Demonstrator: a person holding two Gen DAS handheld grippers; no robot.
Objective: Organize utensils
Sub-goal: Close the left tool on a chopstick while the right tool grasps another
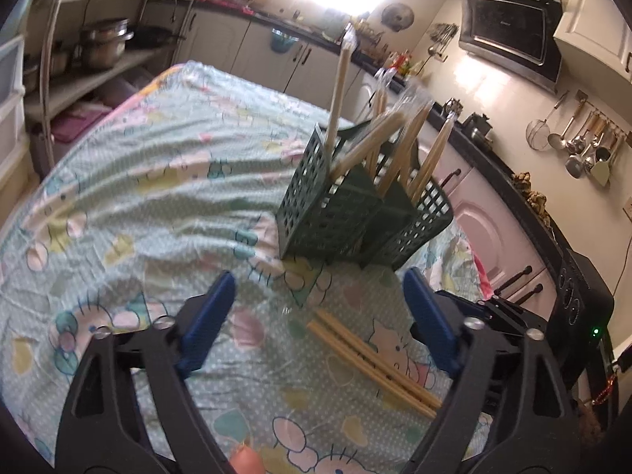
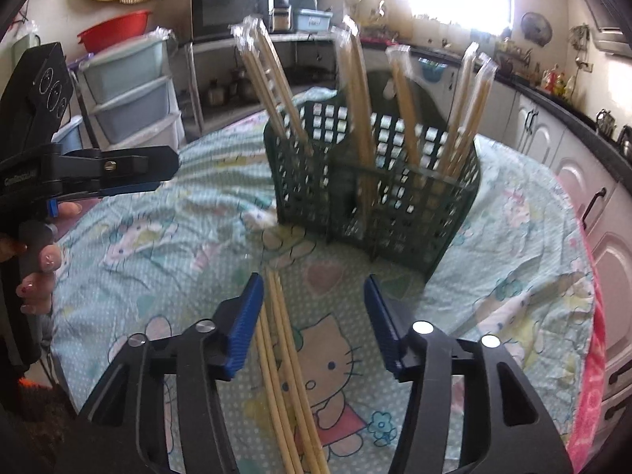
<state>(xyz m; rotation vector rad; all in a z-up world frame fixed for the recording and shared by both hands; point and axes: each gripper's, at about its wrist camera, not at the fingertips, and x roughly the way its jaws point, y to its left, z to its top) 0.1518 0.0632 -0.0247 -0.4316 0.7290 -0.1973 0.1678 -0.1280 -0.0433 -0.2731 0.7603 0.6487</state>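
Note:
A dark green perforated utensil basket [image 1: 355, 213] stands on the cartoon-print tablecloth and holds several wrapped chopstick pairs [image 1: 395, 146] upright; it also shows in the right wrist view [image 2: 375, 197]. Loose wrapped chopsticks [image 1: 371, 359] lie flat on the cloth in front of it, between my left gripper's fingers. My left gripper [image 1: 320, 296] is open and empty above them. In the right wrist view the loose chopsticks [image 2: 288, 375] run between my open right gripper [image 2: 314, 300], close to its left finger. The left gripper [image 2: 130, 170] shows at far left, held by a hand.
The table [image 1: 138, 181] is covered with a pale green cloth [image 2: 513, 256]. Kitchen cabinets [image 1: 493, 229] and a dark counter run along the right. Plastic drawers [image 2: 130, 94] and shelves with pots [image 1: 102, 43] stand at the left.

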